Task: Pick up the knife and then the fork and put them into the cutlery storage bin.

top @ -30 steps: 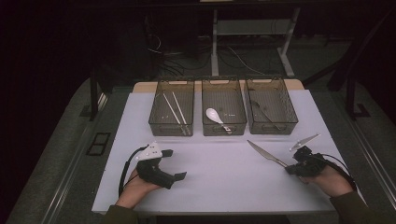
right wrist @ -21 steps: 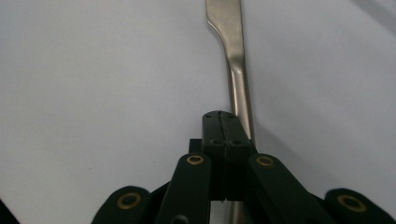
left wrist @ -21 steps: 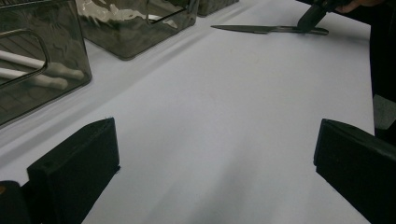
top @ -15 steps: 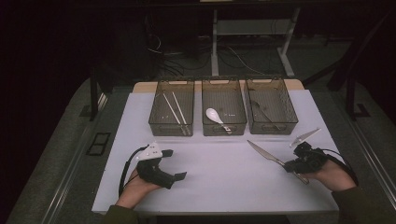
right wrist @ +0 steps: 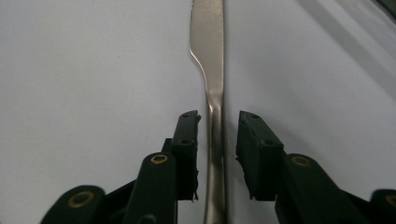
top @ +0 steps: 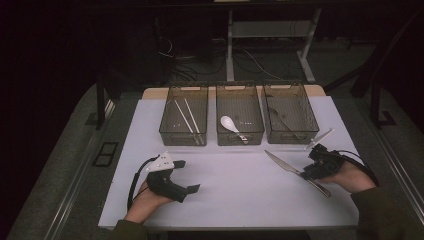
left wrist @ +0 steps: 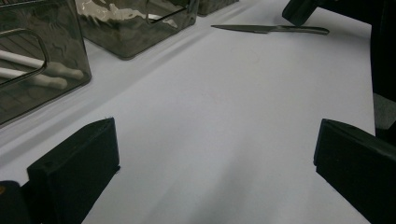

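Note:
A steel knife (top: pixel 285 165) lies flat on the white table top (top: pixel 240 195), right of the middle, its blade pointing toward the far left. My right gripper (top: pixel 309 171) straddles the handle. In the right gripper view the knife (right wrist: pixel 208 56) runs between the two pads with a thin gap on each side, so my right gripper (right wrist: pixel 218 121) is open; its jaws have just been opening. My left gripper (top: pixel 186 176) rests on the table at the near left, wide open. In the left gripper view nothing lies between the jaws of my left gripper (left wrist: pixel 217 154), and the knife (left wrist: pixel 271 29) lies far ahead.
Three dark see-through bins stand in a row at the back. The left bin (top: pixel 165 131) holds white chopsticks (top: pixel 189 115), the middle bin (top: pixel 256 134) a white spoon (top: pixel 230 123), and the right bin (top: pixel 312 131) a dark utensil. The table's front edge runs just before both hands.
The right gripper's jaws have parted from the knife handle, and that hand has shifted a little away from the person. The knife and the left gripper have stayed put.

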